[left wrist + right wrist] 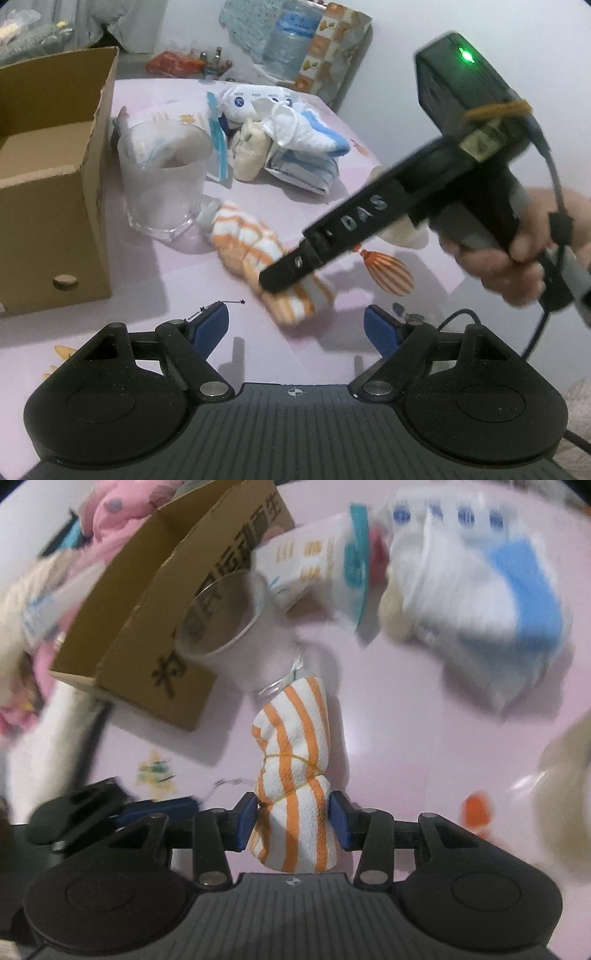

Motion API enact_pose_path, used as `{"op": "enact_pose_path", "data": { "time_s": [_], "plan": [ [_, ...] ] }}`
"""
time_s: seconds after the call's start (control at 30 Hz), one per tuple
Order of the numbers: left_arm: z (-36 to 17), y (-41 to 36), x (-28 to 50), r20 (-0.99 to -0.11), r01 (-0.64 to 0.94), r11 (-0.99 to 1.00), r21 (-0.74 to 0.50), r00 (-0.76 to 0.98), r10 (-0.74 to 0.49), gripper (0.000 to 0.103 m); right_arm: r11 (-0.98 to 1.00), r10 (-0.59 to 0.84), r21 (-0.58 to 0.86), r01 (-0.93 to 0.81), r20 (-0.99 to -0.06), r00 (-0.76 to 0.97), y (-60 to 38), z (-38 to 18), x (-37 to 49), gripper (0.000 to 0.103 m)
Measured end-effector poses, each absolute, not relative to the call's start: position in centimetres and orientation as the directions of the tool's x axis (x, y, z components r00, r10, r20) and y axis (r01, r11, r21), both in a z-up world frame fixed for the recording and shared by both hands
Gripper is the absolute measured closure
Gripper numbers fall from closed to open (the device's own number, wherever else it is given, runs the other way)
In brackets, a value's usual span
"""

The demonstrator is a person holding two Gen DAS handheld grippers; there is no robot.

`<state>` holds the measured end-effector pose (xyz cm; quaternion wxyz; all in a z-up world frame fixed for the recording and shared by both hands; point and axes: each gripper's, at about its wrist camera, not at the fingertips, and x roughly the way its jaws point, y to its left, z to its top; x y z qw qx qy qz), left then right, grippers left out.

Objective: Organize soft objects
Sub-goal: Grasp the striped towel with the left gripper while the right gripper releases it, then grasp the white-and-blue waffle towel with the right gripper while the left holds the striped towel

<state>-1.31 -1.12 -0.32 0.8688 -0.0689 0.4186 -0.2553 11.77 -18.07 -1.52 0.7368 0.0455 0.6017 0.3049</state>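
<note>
Sock (pixel 295 801), orange-striped, lies on pink tablecloth (pixel 184 266), pinched by right gripper (pixel 293 821); left gripper (pixel 295 325) wide. Box (pixel 48 192) at nine o'clock, glass (pixel 162 181) beside it.

Bare pink surface (pixel 155 295) lies open in front of the left claw (pixel 295 325), between its spread fingers. To the left the open cardboard box (pixel 55 206) walls that side; the glass tumbler (pixel 162 184) stands just beside it. The right claw (pixel 284 277) crosses from the right, pressing the orange-striped sock roll (pixel 255 240). Farther back, a heap of white and blue socks (pixel 295 144) blocks the way.
</note>
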Motion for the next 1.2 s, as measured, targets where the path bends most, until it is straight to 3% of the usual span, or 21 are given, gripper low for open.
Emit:
{"op": "enact_pose_path", "data": {
  "time_s": [0.17,0.3,0.63,0.93,1.2],
  "plan": [
    [-0.5,-0.9,-0.6,-0.701,0.363,0.863,-0.352,0.509,-0.500,0.022,0.791,0.556,0.491,-0.364,-0.825,0.096,-19.0,-0.9,11.3,0.066],
    [-0.5,-1.2,0.7,-0.711,0.349,0.862,-0.369,0.491,-0.503,0.021,0.772,0.614,0.543,-0.330,-0.772,0.164,-20.9,-0.3,11.9,0.056],
    [-1.5,-2.9,3.2,-0.763,0.312,0.884,-0.348,0.453,-0.461,0.023,0.645,0.760,0.735,-0.207,-0.645,0.079,-22.1,-3.7,13.5,0.056],
    [-2.5,-4.1,5.3,-0.812,0.259,0.919,-0.296,0.438,-0.385,0.034,0.720,0.693,0.569,-0.397,-0.617,0.371,-24.6,3.6,13.4,0.054],
    [-2.7,-4.1,5.6,-0.811,0.239,0.933,-0.269,0.466,-0.354,0.045,0.907,0.414,0.244,-0.342,-0.658,0.629,-24.8,6.0,16.5,0.054]
  ]
}}
